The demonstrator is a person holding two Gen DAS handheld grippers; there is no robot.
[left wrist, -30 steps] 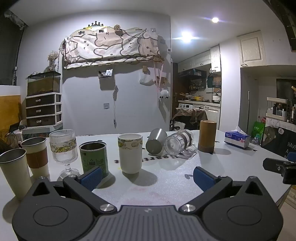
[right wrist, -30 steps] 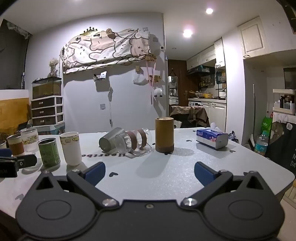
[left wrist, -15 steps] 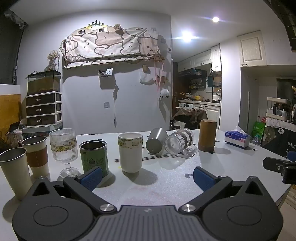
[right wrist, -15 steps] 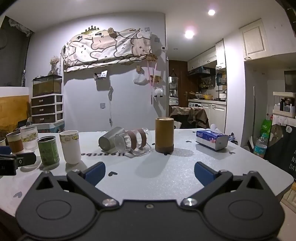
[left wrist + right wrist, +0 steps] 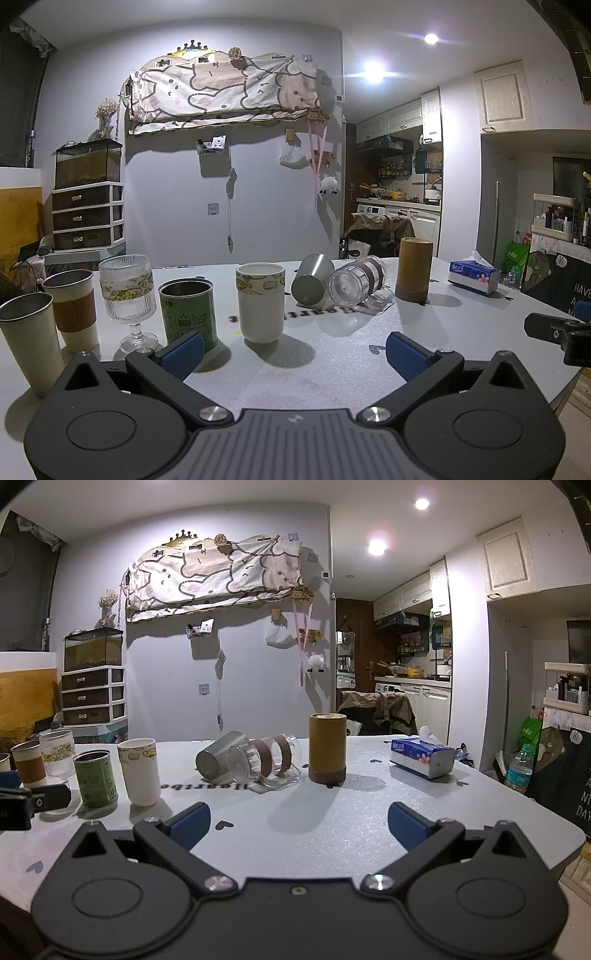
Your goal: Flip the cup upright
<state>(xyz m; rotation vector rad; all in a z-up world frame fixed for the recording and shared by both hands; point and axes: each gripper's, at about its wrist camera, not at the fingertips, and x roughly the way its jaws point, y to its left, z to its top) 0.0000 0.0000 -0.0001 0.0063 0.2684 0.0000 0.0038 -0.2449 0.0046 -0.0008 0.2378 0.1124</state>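
Nothing moved; only left view shows cream steel cup (image 5: 27, 339).

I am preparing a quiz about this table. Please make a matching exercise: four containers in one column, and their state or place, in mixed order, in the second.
Things:
1. steel cup
2. bamboo cup
3. green tin
4. clear mug

States:
A. upright, beside the white cup
B. on its side, brown bands
C. upright, nearest the tissue box
D. on its side, plain metal

Pairs: 1-D, 2-C, 3-A, 4-B
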